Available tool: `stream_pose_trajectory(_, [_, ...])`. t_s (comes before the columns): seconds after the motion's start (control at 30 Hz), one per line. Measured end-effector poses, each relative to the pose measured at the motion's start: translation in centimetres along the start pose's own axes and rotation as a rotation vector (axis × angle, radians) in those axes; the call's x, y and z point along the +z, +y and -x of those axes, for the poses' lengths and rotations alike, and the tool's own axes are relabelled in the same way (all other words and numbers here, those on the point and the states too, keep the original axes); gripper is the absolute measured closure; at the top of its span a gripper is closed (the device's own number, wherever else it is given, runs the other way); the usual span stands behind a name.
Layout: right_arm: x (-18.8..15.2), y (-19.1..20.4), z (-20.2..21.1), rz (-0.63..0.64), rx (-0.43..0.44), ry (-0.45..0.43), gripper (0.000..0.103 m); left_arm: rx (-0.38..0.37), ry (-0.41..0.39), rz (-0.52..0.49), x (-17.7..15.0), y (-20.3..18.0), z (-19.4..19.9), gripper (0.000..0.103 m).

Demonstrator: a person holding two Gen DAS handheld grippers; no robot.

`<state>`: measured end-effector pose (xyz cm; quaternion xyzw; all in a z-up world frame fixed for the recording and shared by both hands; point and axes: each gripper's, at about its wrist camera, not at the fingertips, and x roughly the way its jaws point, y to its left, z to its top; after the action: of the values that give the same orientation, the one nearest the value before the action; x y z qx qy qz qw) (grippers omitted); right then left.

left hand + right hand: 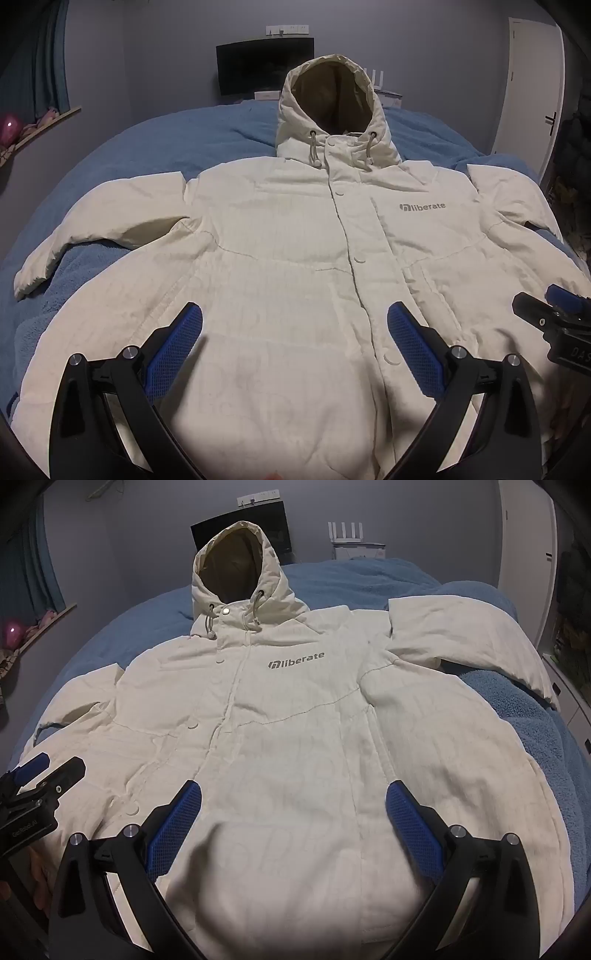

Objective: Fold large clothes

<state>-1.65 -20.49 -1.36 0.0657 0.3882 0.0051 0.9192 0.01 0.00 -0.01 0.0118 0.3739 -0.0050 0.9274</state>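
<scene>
Both claws wide apart and holding nothing, left claw (294,323) and right claw (293,801) hovering over the hem end of the puffer jacket (295,258). It's laid front-up across the bed (147,147), spread near my edge. My worry: the slick, puffy quilted shell slides or springs back from a pinch. Farther off, the sleeves (443,627) reach the side edges and the stiff hood (332,96) stands up, so folds could go lopsided.

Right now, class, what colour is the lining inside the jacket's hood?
The hood lining is olive-tan, darker than the cream jacket; the left wrist view shows it best.
</scene>
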Motion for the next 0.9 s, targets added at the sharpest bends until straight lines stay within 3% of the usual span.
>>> stream_pose_trajectory(0.9, [-0.05,-0.11,-0.18,-0.003,0.003,0.004,0.006,-0.006,0.005,0.004,0.0,0.01,-0.03,0.006])
